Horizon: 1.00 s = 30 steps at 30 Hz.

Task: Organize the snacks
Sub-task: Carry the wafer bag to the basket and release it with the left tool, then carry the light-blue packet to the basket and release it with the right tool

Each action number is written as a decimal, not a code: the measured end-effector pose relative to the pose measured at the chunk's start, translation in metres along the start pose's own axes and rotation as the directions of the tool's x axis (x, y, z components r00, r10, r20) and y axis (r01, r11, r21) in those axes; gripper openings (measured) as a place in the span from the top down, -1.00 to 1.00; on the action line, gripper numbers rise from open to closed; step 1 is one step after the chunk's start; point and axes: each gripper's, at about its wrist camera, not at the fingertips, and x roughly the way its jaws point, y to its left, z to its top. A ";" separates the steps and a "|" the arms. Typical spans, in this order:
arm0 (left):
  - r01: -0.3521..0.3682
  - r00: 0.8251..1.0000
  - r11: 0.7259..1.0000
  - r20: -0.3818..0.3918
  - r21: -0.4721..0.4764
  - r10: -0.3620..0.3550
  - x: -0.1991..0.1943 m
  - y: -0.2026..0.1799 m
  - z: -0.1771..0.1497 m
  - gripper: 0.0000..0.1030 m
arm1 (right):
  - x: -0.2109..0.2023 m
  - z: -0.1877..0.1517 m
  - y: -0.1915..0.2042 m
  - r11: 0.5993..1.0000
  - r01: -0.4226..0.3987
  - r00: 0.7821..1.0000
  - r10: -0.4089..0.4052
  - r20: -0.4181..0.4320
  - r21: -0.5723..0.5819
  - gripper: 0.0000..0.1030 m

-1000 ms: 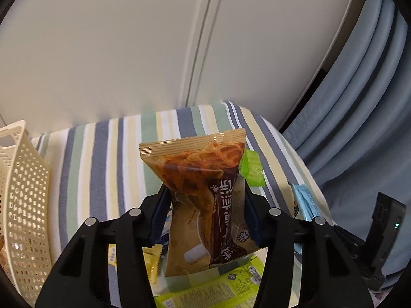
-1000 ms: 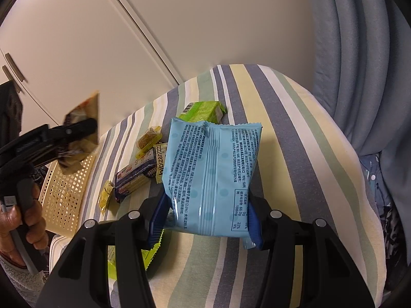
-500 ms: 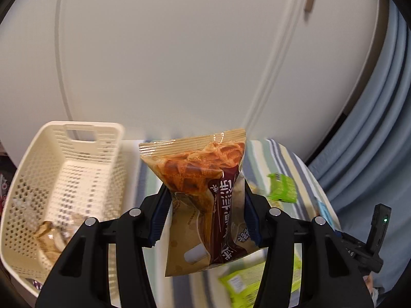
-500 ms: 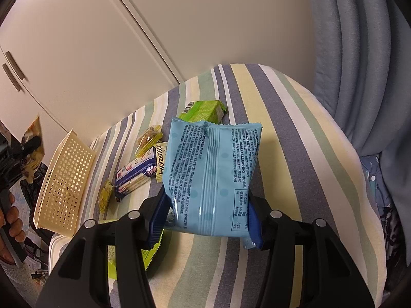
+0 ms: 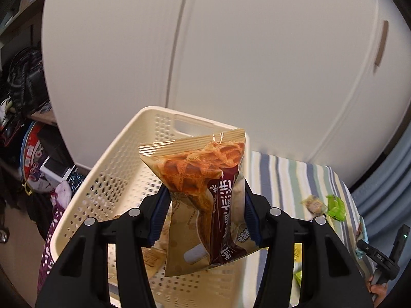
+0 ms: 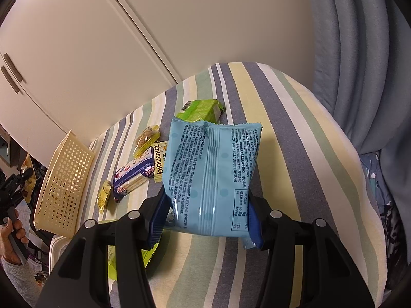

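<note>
Two packets in hand | our left tool (image 5: 205, 215) grips waffle packet (image 5: 205, 192) over cream basket (image 5: 115, 179) | right tool (image 6: 205, 220) clamps blue packet (image 6: 213, 174) above striped surface (image 6: 295, 133) | several snacks there still unsorted

The left wrist view looks from close above the cream basket (image 5: 120, 179) toward the white cupboard doors (image 5: 231, 64), the striped tabletop (image 5: 295, 179) at its right. The right wrist view looks low along that tabletop (image 6: 295, 133) from its near end, the basket (image 6: 64, 179) off to its left. Both views share the basket, tabletop and cupboard doors (image 6: 77, 51).
</note>
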 end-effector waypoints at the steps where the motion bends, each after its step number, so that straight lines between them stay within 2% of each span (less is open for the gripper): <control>1: -0.018 1.000 1.000 -0.004 -0.009 0.018 0.002 0.005 -0.001 -0.07 | 0.000 0.000 0.000 1.000 0.001 1.000 -0.001 0.000 0.001 -0.03; 2: -0.031 0.999 0.999 -0.013 -0.019 0.031 0.006 0.009 -0.002 -0.14 | 0.000 0.000 0.000 1.000 0.001 1.000 -0.001 0.000 0.003 -0.03; 4: -0.039 0.999 0.998 -0.022 -0.041 0.038 0.009 0.018 -0.006 -0.49 | 0.000 0.001 -0.001 1.000 0.001 1.000 -0.001 -0.001 0.004 -0.03; 5: -0.044 0.999 0.997 -0.016 -0.057 0.043 0.009 0.022 -0.007 -0.77 | 0.000 0.001 -0.001 1.000 0.001 1.000 -0.001 -0.001 0.003 -0.03; 6: -0.046 0.999 0.996 -0.007 -0.072 0.046 0.008 0.026 -0.009 -0.86 | 0.000 0.000 0.000 1.000 0.002 1.000 -0.002 -0.001 0.003 -0.03; 9: -0.049 0.998 0.993 0.021 -0.103 0.052 0.006 0.031 -0.013 -0.86 | 0.000 0.001 -0.001 1.000 0.002 1.000 -0.002 -0.001 0.002 -0.03; 15: -0.101 0.987 0.984 0.111 -0.147 0.118 -0.009 0.034 -0.030 -0.86 | 0.000 0.001 0.000 1.000 0.004 1.000 -0.004 0.003 0.000 -0.03; 25: -0.191 0.953 0.976 0.216 -0.109 0.211 -0.032 0.036 -0.037 -0.94 | -0.007 0.000 -0.001 0.999 0.029 0.998 -0.029 0.047 0.014 -0.03; 28: -0.213 0.946 0.970 0.224 -0.114 0.234 -0.034 0.040 -0.038 -0.94 | -0.013 0.003 0.015 0.996 0.088 0.994 -0.085 0.075 -0.035 -0.03; 30: -0.224 0.942 0.968 0.228 -0.115 0.245 -0.035 0.043 -0.039 -0.94 | -0.021 0.006 0.036 0.994 0.080 0.993 -0.072 0.094 -0.078 -0.03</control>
